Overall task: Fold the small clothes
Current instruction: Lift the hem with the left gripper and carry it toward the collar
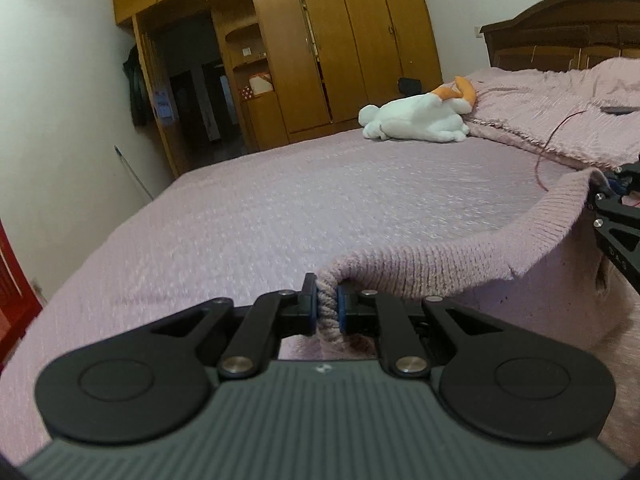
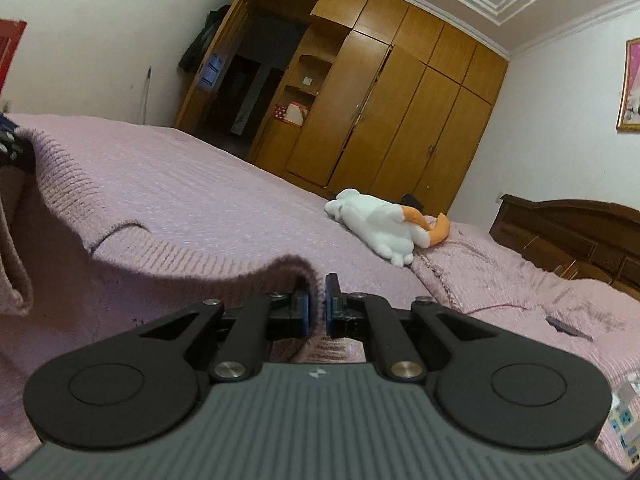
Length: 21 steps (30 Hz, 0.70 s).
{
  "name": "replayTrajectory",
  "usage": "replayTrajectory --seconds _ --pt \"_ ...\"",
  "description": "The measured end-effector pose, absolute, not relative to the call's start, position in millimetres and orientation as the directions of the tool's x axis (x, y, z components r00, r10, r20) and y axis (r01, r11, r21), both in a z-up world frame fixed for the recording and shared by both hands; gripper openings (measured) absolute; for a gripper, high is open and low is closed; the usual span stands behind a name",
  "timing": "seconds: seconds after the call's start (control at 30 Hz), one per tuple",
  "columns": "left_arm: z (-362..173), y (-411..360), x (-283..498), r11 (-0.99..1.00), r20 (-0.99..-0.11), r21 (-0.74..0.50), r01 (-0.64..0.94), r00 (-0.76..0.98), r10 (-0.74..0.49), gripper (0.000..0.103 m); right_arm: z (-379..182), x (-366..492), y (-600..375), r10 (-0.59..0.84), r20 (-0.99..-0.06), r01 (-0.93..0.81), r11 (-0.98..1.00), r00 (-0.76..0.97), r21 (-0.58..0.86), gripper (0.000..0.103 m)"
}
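Your left claw (image 1: 328, 306) and right claw (image 2: 316, 306) each pinch the pink knit garment's (image 1: 440, 256) ribbed edge above the bed (image 1: 280, 200); no fold is laid yet.

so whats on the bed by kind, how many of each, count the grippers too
pink knitted garment: 1, hanging between the two grippers
grippers: 2, left gripper and right gripper, each shut on the garment's ribbed edge
white and orange plush toy: 1
pink blanket: 1, near the headboard
dark flat object: 1, on the blanket, too small to identify
total: 6
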<state>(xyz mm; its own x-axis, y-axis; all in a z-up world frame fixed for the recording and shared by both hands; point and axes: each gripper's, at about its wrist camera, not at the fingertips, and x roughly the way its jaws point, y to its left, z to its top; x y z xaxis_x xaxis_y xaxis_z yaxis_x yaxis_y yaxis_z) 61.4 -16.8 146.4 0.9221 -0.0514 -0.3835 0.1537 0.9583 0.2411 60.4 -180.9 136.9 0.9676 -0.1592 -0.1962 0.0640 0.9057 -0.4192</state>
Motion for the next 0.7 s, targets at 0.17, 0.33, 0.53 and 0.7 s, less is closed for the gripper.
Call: replayTrajectory --seconds 0.17,0.33,0.53,0.7 --pt "125 -20 109 0.961 -0.404 0.237 0.143 0.914 -0.036 0.012 112 114 -182 -0.183 -0.216 0.077 0.902 0.959 -0.424 0.007" --pt "89 -20 153 0.968 -0.468 0.219 0.126 0.884 -0.009 0.012 73 166 -185 -0.196 -0.279 0.052 0.892 0.94 -0.45 0.007" --pt "46 -19 187 0.971 -0.532 0.223 0.09 0.846 0.043 0.014 26 211 -192 -0.182 -0.411 -0.008 0.908 0.893 -0.42 0.008" --pt "28 -20 197 0.976 -0.543 0.206 0.075 0.838 0.05 0.015 9 228 -190 -0.17 -0.466 -0.05 0.905 0.868 -0.423 0.009"
